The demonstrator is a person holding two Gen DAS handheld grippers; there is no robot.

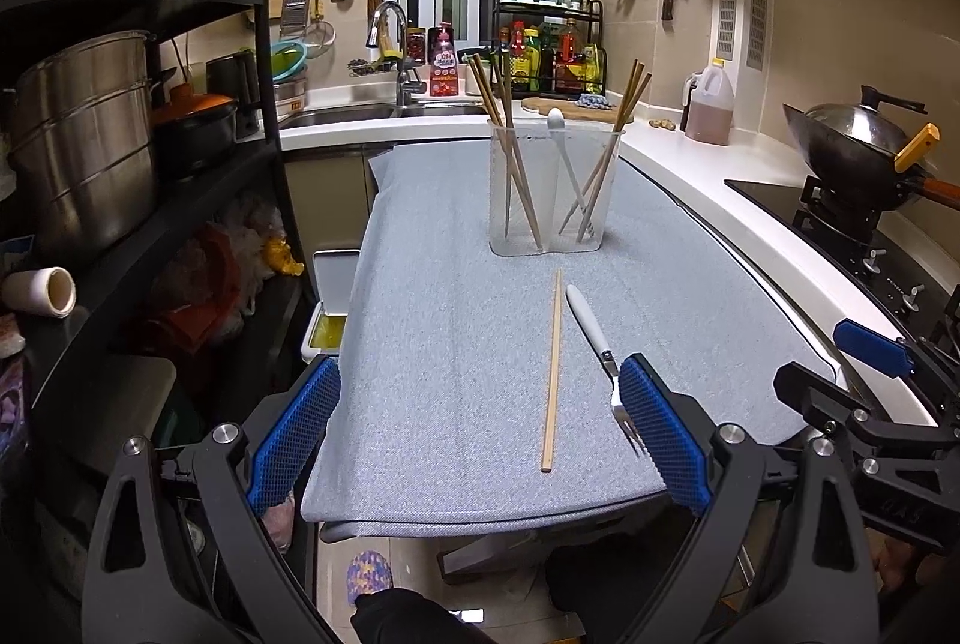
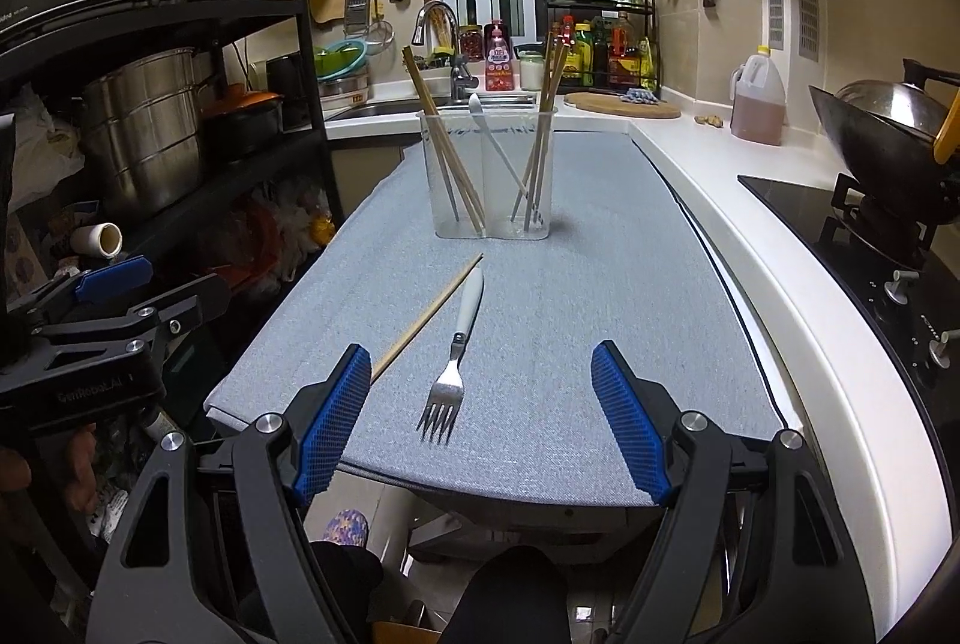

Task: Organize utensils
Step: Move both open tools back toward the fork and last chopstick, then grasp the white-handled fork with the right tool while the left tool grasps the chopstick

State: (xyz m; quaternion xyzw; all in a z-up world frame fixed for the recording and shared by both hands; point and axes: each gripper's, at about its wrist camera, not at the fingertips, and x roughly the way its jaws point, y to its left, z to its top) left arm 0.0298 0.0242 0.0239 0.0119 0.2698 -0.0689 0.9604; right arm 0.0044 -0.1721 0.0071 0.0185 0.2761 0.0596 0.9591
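I count one loose chopstick and one fork lying on the grey mat, one clear two-compartment holder holding one white spoon, and my two grippers

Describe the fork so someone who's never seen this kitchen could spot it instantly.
Find the grey mat and the clear utensil holder standing on it. Nearer than the holder lie two loose items: the fork has a white handle and metal tines, whereas the chopstick beside it is plain wood.

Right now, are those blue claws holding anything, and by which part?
Nothing is held. Both hand-held grippers, left and right, are open; the fork and chopstick lie loose on the table.
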